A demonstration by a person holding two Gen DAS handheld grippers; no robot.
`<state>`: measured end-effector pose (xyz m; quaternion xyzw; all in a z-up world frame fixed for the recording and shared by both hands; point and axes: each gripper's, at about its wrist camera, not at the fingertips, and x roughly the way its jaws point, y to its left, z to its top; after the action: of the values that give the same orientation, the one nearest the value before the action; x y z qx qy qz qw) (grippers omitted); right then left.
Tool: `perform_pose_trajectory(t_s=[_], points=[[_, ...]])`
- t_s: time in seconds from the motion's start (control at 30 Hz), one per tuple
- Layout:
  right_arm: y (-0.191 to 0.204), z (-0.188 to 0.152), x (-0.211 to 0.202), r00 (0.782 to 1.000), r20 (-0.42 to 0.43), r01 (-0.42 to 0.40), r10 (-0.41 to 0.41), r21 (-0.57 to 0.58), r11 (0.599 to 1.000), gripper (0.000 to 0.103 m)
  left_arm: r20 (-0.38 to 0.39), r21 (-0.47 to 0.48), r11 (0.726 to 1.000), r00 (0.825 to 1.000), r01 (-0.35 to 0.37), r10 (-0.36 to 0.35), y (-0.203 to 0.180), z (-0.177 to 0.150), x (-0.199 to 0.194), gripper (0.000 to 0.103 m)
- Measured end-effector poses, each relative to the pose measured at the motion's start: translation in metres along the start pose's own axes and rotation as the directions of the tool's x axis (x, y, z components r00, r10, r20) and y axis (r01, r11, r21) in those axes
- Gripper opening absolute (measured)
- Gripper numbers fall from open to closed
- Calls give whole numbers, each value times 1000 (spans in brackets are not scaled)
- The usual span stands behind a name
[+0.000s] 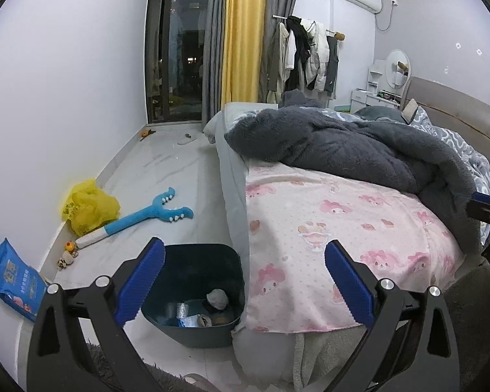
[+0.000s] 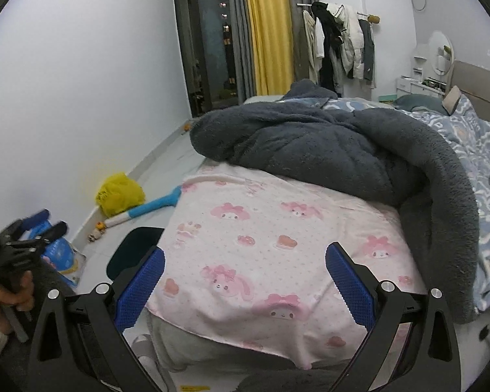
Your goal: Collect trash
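A dark blue trash bin (image 1: 196,261) stands on the floor beside the bed's foot corner; crumpled wrappers and a grey wad (image 1: 217,299) lie in it. Its rim shows in the right wrist view (image 2: 137,245). My left gripper (image 1: 245,281) is open and empty, above the bin and the bed corner. My right gripper (image 2: 245,281) is open and empty over the pink blanket (image 2: 261,228). A yellow plastic bag (image 1: 88,207) and a blue snack packet (image 1: 14,279) lie by the left wall.
A blue and white toy (image 1: 140,217) and small toys (image 1: 68,254) lie on the white floor. The bed carries a dark grey fleece blanket (image 1: 359,150). A clothes rack (image 1: 307,52) stands at the back. A dark rug (image 1: 121,369) lies below.
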<state>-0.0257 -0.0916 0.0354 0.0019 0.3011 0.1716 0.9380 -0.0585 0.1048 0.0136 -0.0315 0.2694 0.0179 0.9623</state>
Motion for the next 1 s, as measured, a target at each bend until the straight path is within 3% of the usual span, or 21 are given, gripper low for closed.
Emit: perform_pose_trajectory(t_s=[0.2, 0.57, 1.0], points=[[6, -2, 4, 999, -30, -22, 20, -42, 999, 100, -20, -16, 1000, 1000, 6, -6, 0, -4, 10, 100], [0, -4, 5, 998, -37, -44, 45, 8, 999, 100, -33, -81, 997, 999, 11, -13, 13, -3, 16, 100], [-10, -3, 8, 994, -37, -95, 99, 85, 992, 100, -41, -80, 997, 999, -3, 0, 14, -1, 21, 100]])
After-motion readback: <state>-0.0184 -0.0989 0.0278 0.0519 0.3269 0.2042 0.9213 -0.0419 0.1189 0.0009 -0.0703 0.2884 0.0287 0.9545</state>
